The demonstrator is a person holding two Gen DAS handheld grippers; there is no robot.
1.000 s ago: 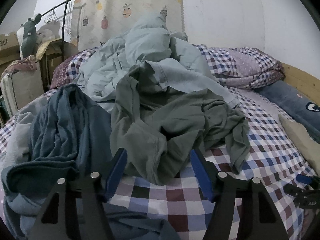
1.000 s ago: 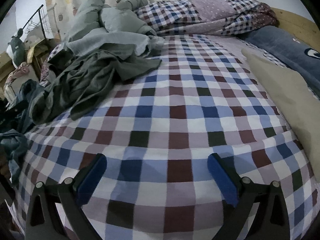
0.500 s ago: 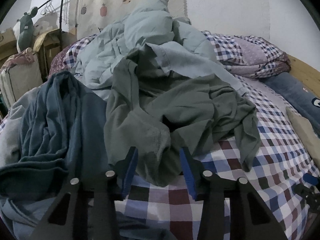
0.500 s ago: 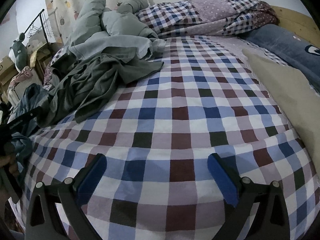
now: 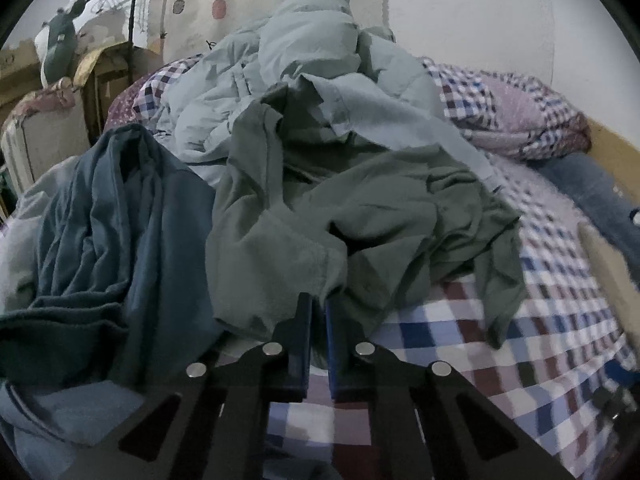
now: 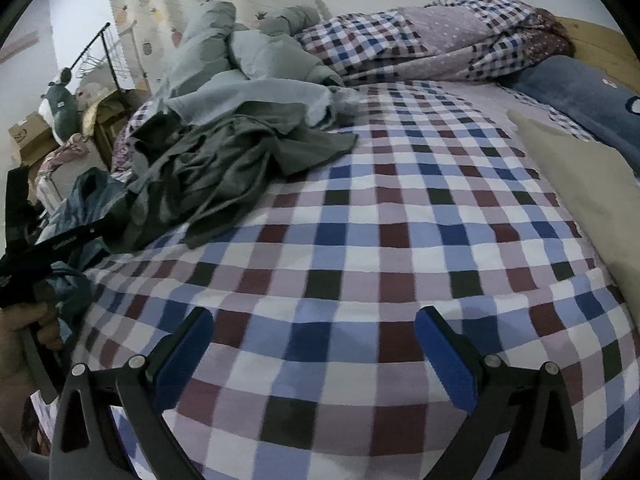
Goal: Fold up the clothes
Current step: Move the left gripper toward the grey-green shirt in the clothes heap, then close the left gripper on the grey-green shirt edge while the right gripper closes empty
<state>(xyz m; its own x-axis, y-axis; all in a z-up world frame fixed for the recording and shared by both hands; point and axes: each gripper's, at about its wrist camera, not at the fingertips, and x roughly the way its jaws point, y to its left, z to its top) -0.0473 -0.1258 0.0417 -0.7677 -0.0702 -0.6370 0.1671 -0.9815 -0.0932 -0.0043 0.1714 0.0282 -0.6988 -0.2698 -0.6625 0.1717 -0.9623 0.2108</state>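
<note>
Since the earlier frame, the left gripper (image 5: 317, 308) has been closed on the near hem of the green shirt (image 5: 360, 216), heaped left of centre on the bed (image 6: 360, 240). The right gripper (image 6: 314, 344) is held open over bare sheet. Nothing is yet folded; every garment is left.

Open checked sheet (image 6: 360, 264) ahead; heaped clothes (image 6: 224, 160) block the left, a pillow (image 6: 592, 200) the right.
</note>
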